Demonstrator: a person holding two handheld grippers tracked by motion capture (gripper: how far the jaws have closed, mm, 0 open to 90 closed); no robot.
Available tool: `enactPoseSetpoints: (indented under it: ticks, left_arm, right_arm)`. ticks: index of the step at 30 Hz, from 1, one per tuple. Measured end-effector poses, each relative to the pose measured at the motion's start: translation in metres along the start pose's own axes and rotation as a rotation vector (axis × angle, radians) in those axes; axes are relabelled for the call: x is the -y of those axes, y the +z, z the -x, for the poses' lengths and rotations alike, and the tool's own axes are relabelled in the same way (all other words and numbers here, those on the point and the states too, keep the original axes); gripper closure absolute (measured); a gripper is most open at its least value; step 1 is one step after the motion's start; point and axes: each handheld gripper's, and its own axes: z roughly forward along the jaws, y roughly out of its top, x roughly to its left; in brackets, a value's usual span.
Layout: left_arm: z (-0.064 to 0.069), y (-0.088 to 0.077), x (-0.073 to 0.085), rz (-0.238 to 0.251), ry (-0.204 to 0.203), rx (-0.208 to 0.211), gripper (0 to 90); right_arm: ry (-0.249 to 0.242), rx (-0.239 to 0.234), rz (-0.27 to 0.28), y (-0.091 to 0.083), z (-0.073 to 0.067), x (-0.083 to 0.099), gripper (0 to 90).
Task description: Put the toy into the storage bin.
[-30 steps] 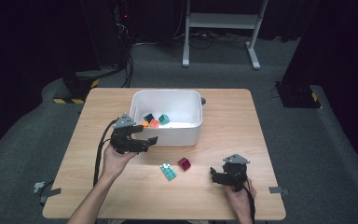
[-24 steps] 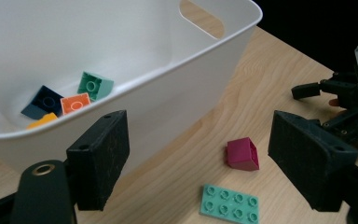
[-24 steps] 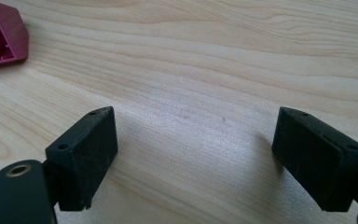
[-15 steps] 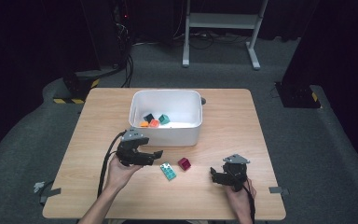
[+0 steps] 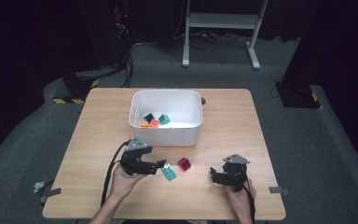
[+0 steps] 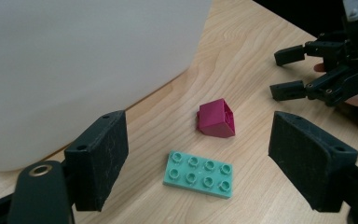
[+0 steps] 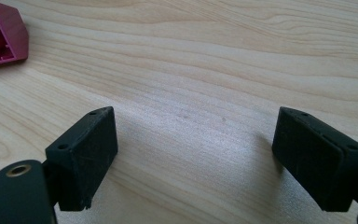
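High view: left gripper, moved down from the white bin over the past second, now closing in on the green plate; magenta block lying just beside it; right gripper resting well apart, unmoved.

Left gripper view: jaws spread wide, holding nothing, framing the green plate on the table; magenta block just beyond. Likely lining up the next pick.

Right gripper view: jaws wide apart, gripping nothing, over bare wood; magenta block at the corner.
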Motion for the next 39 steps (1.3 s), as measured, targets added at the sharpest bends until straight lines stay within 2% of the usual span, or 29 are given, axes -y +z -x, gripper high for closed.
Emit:
enactPoseSetpoints:
  ticks: [13,16,25,39]
  left_arm:
    - [0.009,0.024,0.019,-0.079,0.007,0.015,18.8]
    - [0.011,0.03,0.023,-0.097,0.019,0.003,18.7]
    - [0.012,0.051,0.032,-0.142,0.017,-0.017,19.3]
    - [0.016,0.067,0.038,-0.14,0.037,-0.052,21.3]
  right_arm:
    - [0.0,0.0,0.0,0.0,0.0,0.0,13.7]
    - [0.0,0.0,0.0,0.0,0.0,0.0,13.7]
    - [0.0,0.0,0.0,0.0,0.0,0.0,13.7]
    - [0.0,0.0,0.0,0.0,0.0,0.0,13.7]
